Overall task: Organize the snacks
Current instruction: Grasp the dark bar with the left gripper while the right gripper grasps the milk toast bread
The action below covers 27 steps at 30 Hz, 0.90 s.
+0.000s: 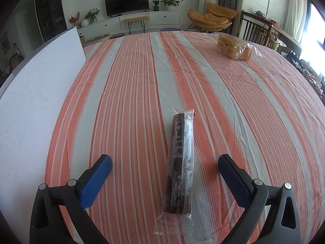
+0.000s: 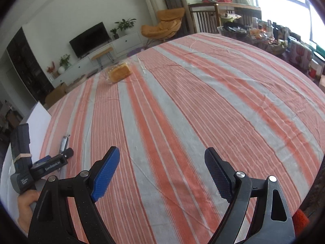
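Orange-and-grey striped cloth (image 1: 203,93) is spread over the table and fills most of both views. In the left wrist view, the left gripper (image 1: 165,160) is seen at the bottom of the frame with its blue-padded fingers (image 1: 95,181) set wide apart, nothing held between them. A long chocolate-coloured snack bar in a clear wrapper (image 1: 180,160) lies flat on the cloth between those fingers, lengthwise along the stripes, touched by neither pad. A bag of golden bread in clear plastic (image 1: 233,47) is placed in the upper right of that frame, well apart from the bar. A white board (image 1: 36,93) is laid along the left edge, beside the cloth.

In the right wrist view, the right gripper (image 2: 162,158) is shown at the bottom centre, its jaws likewise spread and empty, above bare cloth. The bread bag (image 2: 119,73) appears in the upper left of centre, somewhat blurred. At the lower left, the left gripper (image 2: 59,158) is seen from the side, with a hand (image 2: 26,209) wrapped around its handle, and the end of the wrapped bar (image 2: 64,141) shows just beyond its tip.
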Each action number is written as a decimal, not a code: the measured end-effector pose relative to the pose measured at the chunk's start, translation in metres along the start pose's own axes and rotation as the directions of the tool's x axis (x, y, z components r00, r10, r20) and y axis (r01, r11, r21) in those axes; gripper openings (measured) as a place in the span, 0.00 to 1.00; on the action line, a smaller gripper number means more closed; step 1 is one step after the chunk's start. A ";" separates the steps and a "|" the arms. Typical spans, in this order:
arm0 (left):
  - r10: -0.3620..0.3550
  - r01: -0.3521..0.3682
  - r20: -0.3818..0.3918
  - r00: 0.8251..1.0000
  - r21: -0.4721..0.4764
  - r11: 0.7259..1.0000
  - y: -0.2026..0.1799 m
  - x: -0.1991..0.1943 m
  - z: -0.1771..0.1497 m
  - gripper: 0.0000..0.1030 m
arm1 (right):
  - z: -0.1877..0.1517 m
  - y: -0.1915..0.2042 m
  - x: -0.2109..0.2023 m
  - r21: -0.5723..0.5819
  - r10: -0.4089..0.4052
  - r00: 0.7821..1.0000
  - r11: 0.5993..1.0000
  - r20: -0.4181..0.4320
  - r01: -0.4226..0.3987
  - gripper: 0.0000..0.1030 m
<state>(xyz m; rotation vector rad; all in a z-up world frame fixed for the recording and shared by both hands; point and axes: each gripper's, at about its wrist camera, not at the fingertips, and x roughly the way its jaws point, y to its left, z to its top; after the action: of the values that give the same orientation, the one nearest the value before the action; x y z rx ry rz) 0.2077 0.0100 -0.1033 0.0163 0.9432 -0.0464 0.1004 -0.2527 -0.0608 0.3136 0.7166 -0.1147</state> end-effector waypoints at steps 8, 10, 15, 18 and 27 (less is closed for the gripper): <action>0.000 0.000 0.000 1.000 0.000 1.000 0.000 0.000 0.000 1.00 | 0.166 0.057 0.099 -0.357 0.114 0.993 0.928 0.007 -0.105 0.85; 0.000 0.000 0.000 1.000 0.000 1.000 0.000 0.000 0.000 1.00 | 0.193 0.078 0.141 -0.378 0.151 0.986 0.911 -0.067 -0.166 0.85; 0.000 0.000 0.000 1.000 0.000 1.000 0.000 0.000 0.000 1.00 | 0.217 0.128 0.250 -0.441 0.087 0.957 0.874 -0.275 -0.206 0.85; 0.000 0.000 0.000 1.000 -0.001 1.000 0.000 0.000 0.000 1.00 | 0.192 0.146 0.306 -0.498 -0.048 0.912 0.849 -0.406 -0.177 0.92; -0.001 0.001 0.000 1.000 -0.003 1.000 -0.002 0.001 0.001 1.00 | 0.185 0.112 0.253 -0.303 0.056 0.932 0.937 -0.359 -0.173 0.68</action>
<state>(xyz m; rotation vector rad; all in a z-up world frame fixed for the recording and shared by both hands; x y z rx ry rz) 0.2095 0.0083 -0.1034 0.0135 0.9435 -0.0456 0.4297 -0.2051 -0.0691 0.0509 1.0485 0.1791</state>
